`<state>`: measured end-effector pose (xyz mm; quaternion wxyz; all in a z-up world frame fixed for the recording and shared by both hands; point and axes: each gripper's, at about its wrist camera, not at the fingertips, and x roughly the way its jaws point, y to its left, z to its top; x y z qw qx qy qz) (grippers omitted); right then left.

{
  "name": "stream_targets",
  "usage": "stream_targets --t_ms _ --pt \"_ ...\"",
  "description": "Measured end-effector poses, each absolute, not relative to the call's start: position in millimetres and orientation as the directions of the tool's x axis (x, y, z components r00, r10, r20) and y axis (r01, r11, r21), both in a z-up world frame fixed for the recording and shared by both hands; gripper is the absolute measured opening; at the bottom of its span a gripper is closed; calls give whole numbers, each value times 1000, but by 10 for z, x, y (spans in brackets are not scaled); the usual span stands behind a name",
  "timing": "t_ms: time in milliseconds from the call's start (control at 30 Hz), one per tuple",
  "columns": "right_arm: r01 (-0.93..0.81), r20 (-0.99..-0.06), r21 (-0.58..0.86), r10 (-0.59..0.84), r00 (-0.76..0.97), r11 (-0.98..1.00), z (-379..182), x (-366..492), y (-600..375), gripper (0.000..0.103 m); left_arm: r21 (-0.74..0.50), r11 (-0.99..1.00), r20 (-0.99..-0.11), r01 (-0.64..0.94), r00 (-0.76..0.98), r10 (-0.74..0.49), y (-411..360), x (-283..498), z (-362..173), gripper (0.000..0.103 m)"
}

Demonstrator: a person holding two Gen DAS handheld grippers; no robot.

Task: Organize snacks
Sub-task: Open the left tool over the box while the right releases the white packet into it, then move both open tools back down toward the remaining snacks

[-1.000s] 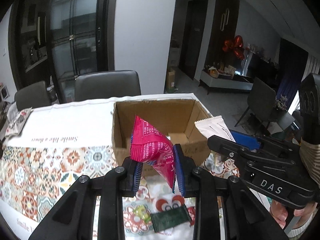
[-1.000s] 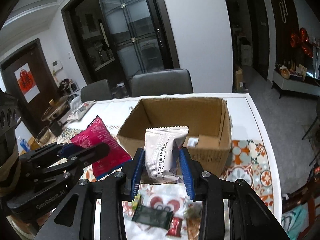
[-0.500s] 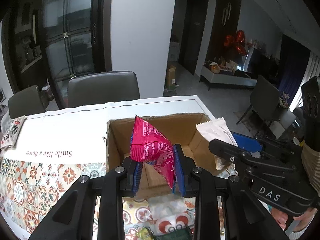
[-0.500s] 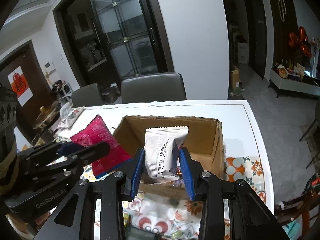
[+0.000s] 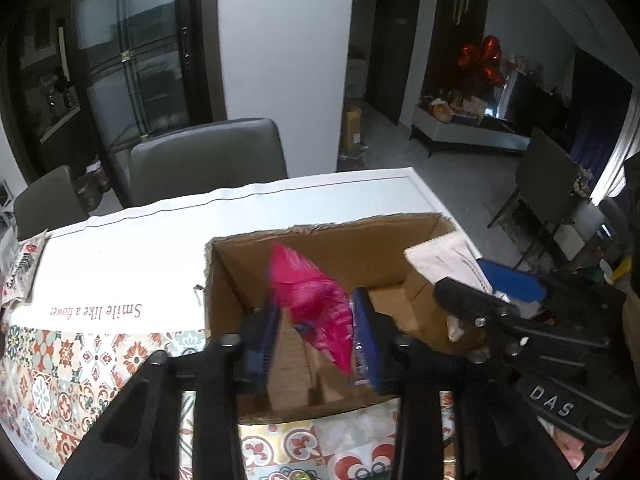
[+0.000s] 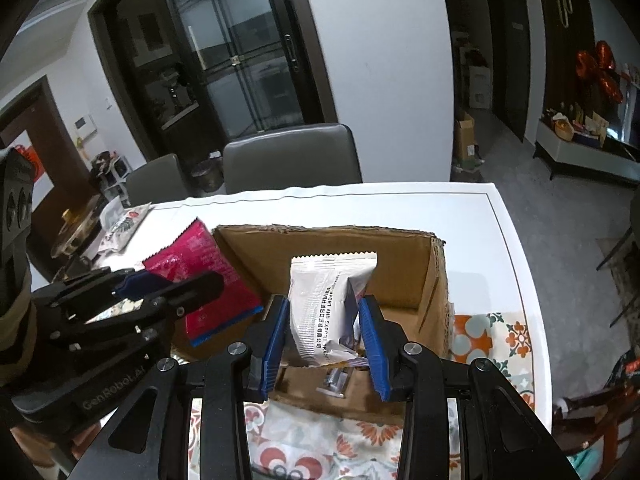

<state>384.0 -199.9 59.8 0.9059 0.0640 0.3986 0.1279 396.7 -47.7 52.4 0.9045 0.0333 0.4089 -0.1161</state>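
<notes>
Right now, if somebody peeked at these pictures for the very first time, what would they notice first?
Probably the bright pink snack bag, pinched in the left gripper above the open cardboard box. Next comes the white snack packet, clamped in the right gripper over the same box, which sits on the table with the flowery tile-pattern cloth. Far off on the right, shiny red balloons stand out in the dim room.

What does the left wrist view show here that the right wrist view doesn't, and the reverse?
Only the left wrist view: the "Smile like a flower" print on the tablecloth.

Only the right wrist view: small packets on the box floor.

Both: the cardboard box, the red snack bag in the left gripper, the white snack packet in the right gripper.
</notes>
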Motion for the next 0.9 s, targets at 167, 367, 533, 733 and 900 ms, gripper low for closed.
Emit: stream_targets --t_ms 167,367,533,733,900 --pt "-141 -710 177 226 667 974 565 3788 -2040 57 1 976 -721 217 676 -149 -394 3778 572 61" --pt "-140 -689 166 217 692 976 641 3519 -2065 57 58 970 -670 236 729 -138 -380 3386 677 65" --pt "-167 -667 199 258 699 966 687 3212 -2045 57 34 964 -644 262 744 -180 -336 3032 749 69" --pt "-160 -656 213 263 708 964 700 2862 -1981 57 41 959 -617 282 762 -198 -288 2622 763 70" --pt "-155 -641 220 263 721 963 677 2512 -1949 58 42 956 -586 289 782 -211 -261 2285 727 74"
